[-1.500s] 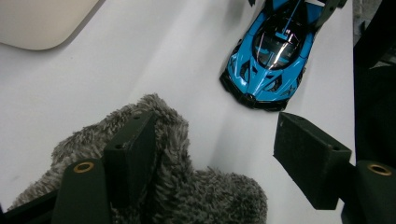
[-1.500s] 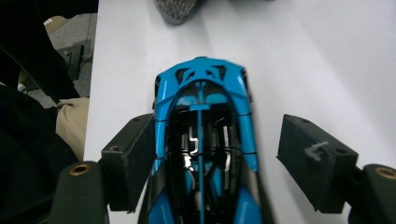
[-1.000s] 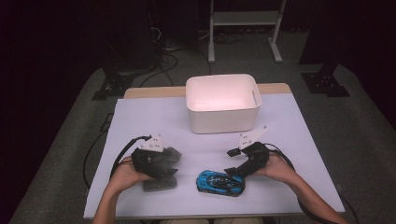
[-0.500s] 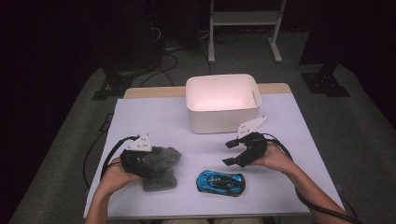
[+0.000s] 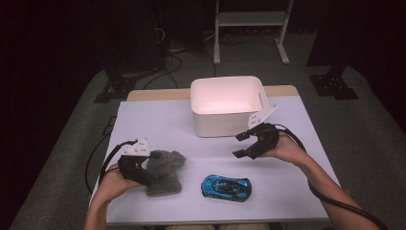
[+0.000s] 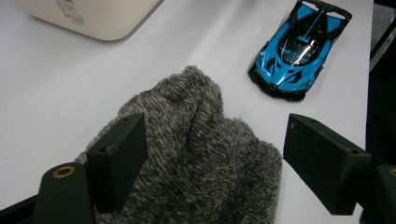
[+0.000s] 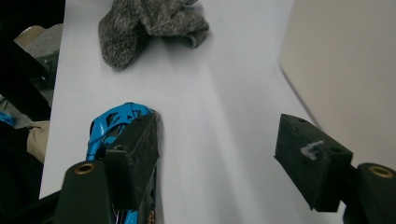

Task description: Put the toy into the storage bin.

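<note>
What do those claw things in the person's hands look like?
Each hand holds a black tool. The left gripper and right gripper each end in two chunky black block-shaped fingers with a brass-ringed hole nearby. A pale three-cornered plate sits on top, and a black cable trails away.

Bright lit table — dark surroundings, slight blur.
</note>
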`<state>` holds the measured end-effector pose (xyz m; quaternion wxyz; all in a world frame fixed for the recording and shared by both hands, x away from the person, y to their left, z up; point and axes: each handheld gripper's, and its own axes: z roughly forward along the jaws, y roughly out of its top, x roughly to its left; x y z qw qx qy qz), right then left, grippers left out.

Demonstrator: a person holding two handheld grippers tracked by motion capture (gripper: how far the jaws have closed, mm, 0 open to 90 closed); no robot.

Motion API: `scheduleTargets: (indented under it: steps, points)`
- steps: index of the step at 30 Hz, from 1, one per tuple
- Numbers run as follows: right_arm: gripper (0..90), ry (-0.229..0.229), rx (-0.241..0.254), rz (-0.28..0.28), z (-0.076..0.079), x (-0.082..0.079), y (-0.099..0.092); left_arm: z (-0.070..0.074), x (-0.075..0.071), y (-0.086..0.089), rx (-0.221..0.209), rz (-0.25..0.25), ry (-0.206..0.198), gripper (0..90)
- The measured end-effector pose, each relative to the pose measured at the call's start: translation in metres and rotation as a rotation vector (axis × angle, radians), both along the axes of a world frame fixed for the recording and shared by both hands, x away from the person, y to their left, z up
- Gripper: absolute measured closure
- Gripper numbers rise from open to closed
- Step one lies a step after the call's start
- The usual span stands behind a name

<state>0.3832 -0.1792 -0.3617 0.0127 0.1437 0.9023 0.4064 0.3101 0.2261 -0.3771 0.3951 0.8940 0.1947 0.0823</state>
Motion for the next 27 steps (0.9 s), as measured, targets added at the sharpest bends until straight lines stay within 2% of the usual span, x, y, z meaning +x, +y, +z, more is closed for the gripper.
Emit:
scheduleTargets:
  steps: [9, 21, 27]
  points:
    - [27.2, -0.036, -0.001, 0.01, 0.034, 0.011, -0.005, 0.0, 0.003, 0.0, 0.006, 0.003, 0.008, 19.1]
    - [27.5, -0.052, -0.032, 0.037, 0.056, 0.029, 0.005, 0.001, 0.001, 0.004, -0.002, -0.004, 0.007, 17.9]
    - [27.9, -0.064, -0.048, 0.051, 0.071, 0.044, 0.011, 0.002, 0.001, 0.004, 0.0, -0.007, 0.003, 17.3]
